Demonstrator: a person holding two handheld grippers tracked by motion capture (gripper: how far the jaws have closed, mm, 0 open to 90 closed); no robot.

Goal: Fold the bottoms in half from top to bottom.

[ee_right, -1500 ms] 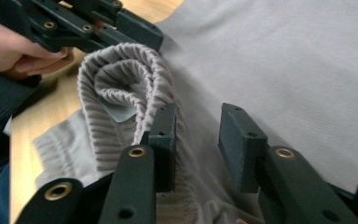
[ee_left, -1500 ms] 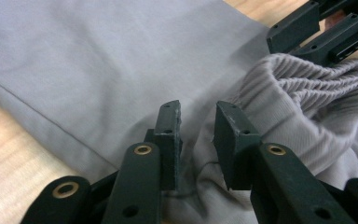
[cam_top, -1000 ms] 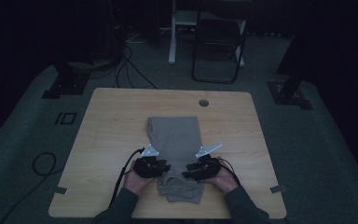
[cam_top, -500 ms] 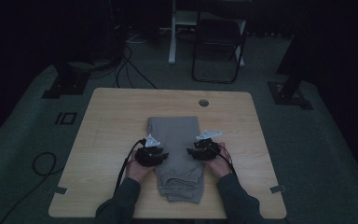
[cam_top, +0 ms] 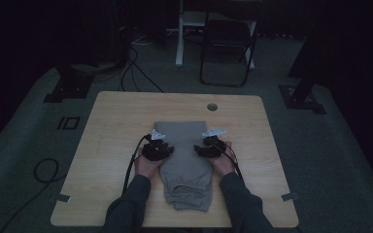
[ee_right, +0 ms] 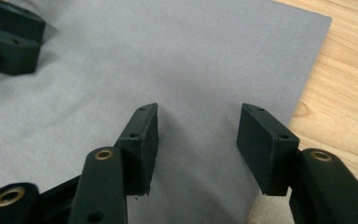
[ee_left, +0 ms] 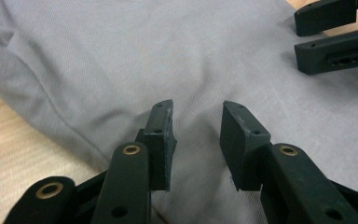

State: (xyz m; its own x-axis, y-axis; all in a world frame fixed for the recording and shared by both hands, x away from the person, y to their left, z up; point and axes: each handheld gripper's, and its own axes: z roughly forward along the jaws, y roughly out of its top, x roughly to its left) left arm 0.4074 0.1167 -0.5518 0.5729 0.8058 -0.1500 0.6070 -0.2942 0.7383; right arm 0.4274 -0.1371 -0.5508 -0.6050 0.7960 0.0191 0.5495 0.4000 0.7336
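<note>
I have the grey folded cloth (cam_top: 184,160) lying mid-table (cam_top: 107,145), reaching toward the near edge. My left gripper (ee_left: 196,126) and right gripper (ee_right: 196,135) sit over its two side edges, jaws apart, the left's just closing and the right's opening; nothing seems pinched.

High view: above the person's side, facing forward and down, far, whole worktop (cam_top: 126,121).
Gripper views: close, along own jaws.
Shared: grey cloth (cam_top: 187,145).
</note>
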